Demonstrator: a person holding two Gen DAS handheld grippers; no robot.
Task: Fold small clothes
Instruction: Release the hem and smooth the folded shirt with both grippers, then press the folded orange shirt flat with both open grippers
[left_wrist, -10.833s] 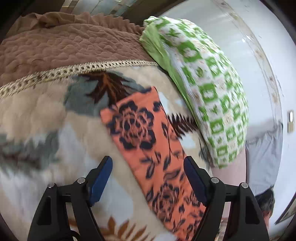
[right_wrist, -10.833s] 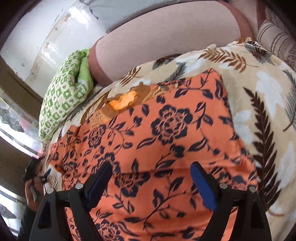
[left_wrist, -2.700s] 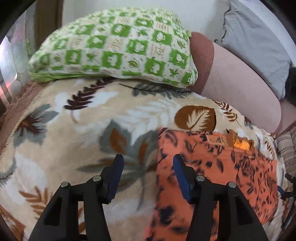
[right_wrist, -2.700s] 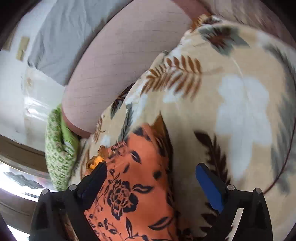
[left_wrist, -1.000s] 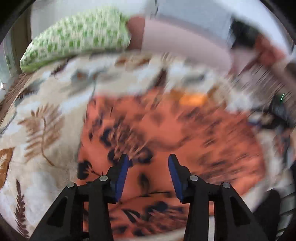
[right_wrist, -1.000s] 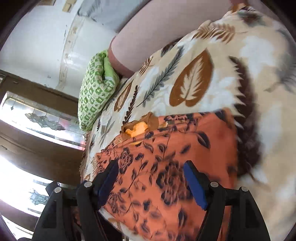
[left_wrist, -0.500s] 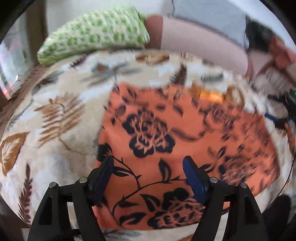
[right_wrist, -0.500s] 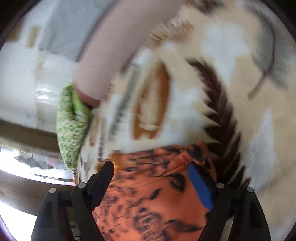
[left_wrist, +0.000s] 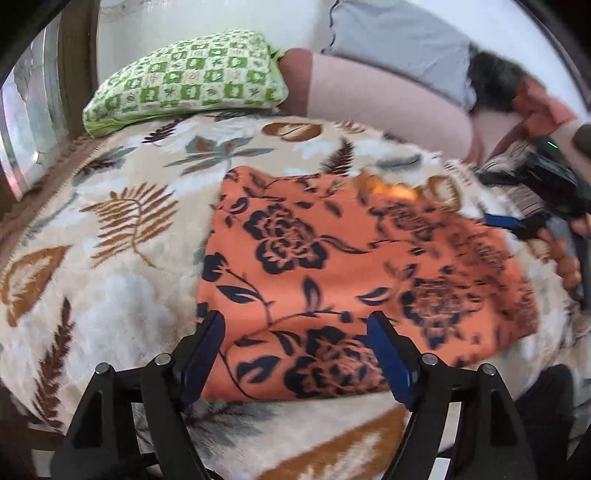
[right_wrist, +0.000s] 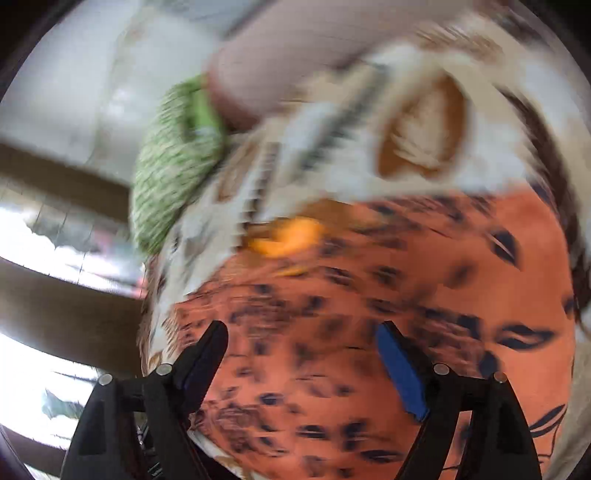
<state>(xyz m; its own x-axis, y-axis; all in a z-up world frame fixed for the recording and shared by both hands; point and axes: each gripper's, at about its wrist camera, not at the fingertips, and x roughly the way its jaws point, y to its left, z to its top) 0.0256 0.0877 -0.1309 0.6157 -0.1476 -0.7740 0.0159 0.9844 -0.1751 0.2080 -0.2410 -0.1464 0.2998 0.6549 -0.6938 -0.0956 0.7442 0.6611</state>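
Folding is judged to be partway: the orange floral garment (left_wrist: 354, 266) lies spread on a leaf-print blanket (left_wrist: 122, 236), with a doubled layer along its near edge directly between and just ahead of the left gripper's fingertips. The left gripper (left_wrist: 295, 354) is held released, jaws spread wide, nothing gripped; the near hem sits between the blue pads (left_wrist: 391, 365). The right gripper (right_wrist: 303, 365) is likewise released, jaws apart, poised over the garment; its view is motion-blurred, so contact with the cloth cannot be told. A yellow-orange inner patch (left_wrist: 393, 192) shows at the garment's far edge, ahead and right of the left gripper. A green checked pillow (left_wrist: 192, 77) lies far ahead and left, well apart from the cloth.

For a clean next fold, it is judged that both near corners should be pinched through every layer, lifted together and level, and laid onto the far edge with edges aligned. Thin fabric is expected to slip or drag on the fleecy blanket; a single-layer pinch would skew the fold.
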